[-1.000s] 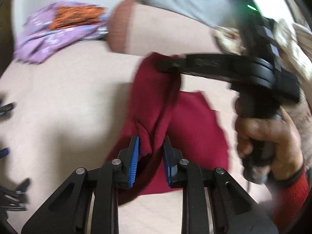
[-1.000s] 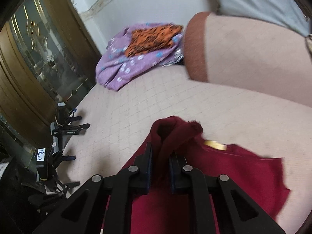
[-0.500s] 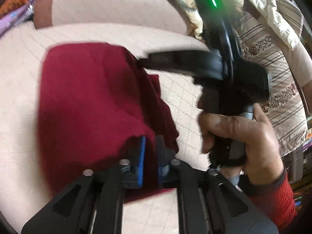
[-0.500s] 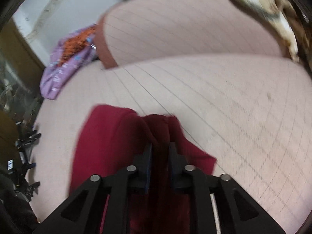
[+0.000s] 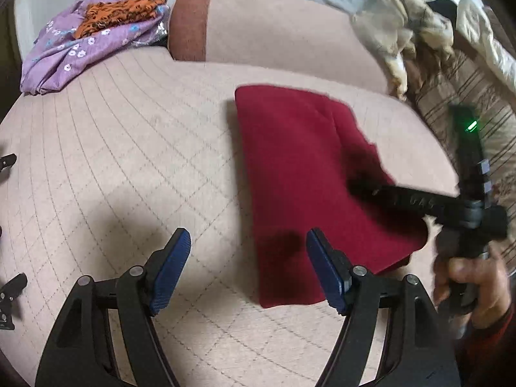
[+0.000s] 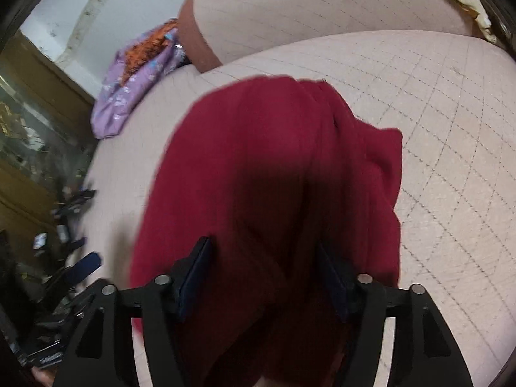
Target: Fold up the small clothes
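1. Nearest the left wrist camera, the left gripper (image 5: 246, 272) has its blue-padded fingers (image 5: 171, 266) spread wide and released, holding nothing. It hangs over the quilted sofa seat (image 5: 129, 161), its right finger just overlapping the near edge of the red garment (image 5: 306, 167).

2. In the right wrist view, the right gripper (image 6: 264, 277) also has its fingers apart. The red cloth fills the gap between them, but the pads are not pressed together on it, so I judge it released rather than pinched. The view is blurred, so whether a pad touches the fabric I cannot tell.

3. The red garment lies on the seat as a roughly oblong, folded shape. Its left long edge looks straight and clean. On its right side a second layer shows, with an uneven, lumpy edge sticking out.

4. My judgement of progress: at least one fold of this piece is made and the cloth is laid down, with both grippers let go. What seems left is squaring the ragged right side, perhaps one more fold to make it compact, and then putting it aside.

5. Farther back, the backrest cushion (image 5: 274, 32) rises behind the seat.

6. At the far left corner lies a purple flowered cloth (image 5: 64, 51) with an orange patterned cloth (image 5: 119, 13) on top, well apart from the red piece. Whether these are finished items or still await folding I cannot tell.
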